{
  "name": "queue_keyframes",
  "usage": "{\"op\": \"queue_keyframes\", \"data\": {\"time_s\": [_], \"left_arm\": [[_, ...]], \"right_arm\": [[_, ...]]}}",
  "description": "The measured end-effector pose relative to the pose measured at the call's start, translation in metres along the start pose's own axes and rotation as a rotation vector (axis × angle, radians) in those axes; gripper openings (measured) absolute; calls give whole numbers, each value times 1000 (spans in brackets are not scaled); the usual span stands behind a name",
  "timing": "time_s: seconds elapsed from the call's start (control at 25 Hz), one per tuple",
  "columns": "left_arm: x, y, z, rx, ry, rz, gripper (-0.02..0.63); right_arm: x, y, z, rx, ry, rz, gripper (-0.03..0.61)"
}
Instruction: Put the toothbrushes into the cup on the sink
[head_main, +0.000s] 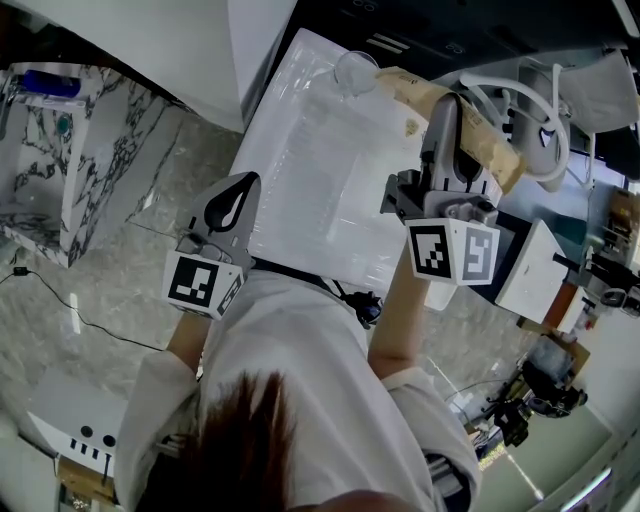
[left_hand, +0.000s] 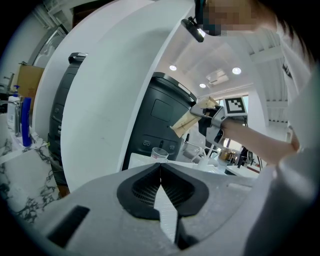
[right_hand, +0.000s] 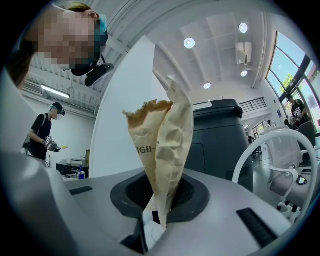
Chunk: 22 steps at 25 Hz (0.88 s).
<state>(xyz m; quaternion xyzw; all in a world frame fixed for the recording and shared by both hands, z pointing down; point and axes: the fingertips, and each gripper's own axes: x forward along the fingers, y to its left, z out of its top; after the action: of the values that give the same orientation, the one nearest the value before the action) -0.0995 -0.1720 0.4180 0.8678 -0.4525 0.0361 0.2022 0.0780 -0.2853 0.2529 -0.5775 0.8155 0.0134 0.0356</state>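
Your right tool (right_hand: 159, 190) is clamped on a tan paper packet (right_hand: 162, 145). The jaws are only a little apart, w/ the packet's narrow end pinched between the pads and the rest sticking out past the tips. Part of a printed word shows on it; contents can't be seen.

In the head view that right tool (head_main: 452, 105) is up over the far right part of the white sink (head_main: 310, 180), and the packet (head_main: 415, 95) lies crosswise in the jaws, one end just beside the clear cup (head_main: 355, 72) w/o touching it. The cup stands upright at the sink's far edge, nothing in it that you can make out.

Your left tool (left_hand: 160, 170) is closed tip to tip, nothing between the pads. It sits at the sink's near left edge (head_main: 240, 185), well apart from the cup (left_hand: 160, 154). From its view the packet (left_hand: 185, 122) hangs above and right of the cup.

Behind: a dark bin-like unit (right_hand: 225, 135), a white chair (right_hand: 280, 160) at right, and a marble block (head_main: 70, 170) on the floor at left.
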Motion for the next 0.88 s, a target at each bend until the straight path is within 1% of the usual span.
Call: {"op": "queue_keyframes", "data": {"time_s": [0.28,0.48,0.88], "left_arm": [[2,3,-4,-11,13,-3,15],[2,7,-5,-14,17,-2,15],[2,12,-5,-15,27,-5,15]], "right_arm": [[14,-2,-15,17,16,5,54],[22,2,-25,9,28,14,54],[35,-2,-47,6,56,-2,52]]}}
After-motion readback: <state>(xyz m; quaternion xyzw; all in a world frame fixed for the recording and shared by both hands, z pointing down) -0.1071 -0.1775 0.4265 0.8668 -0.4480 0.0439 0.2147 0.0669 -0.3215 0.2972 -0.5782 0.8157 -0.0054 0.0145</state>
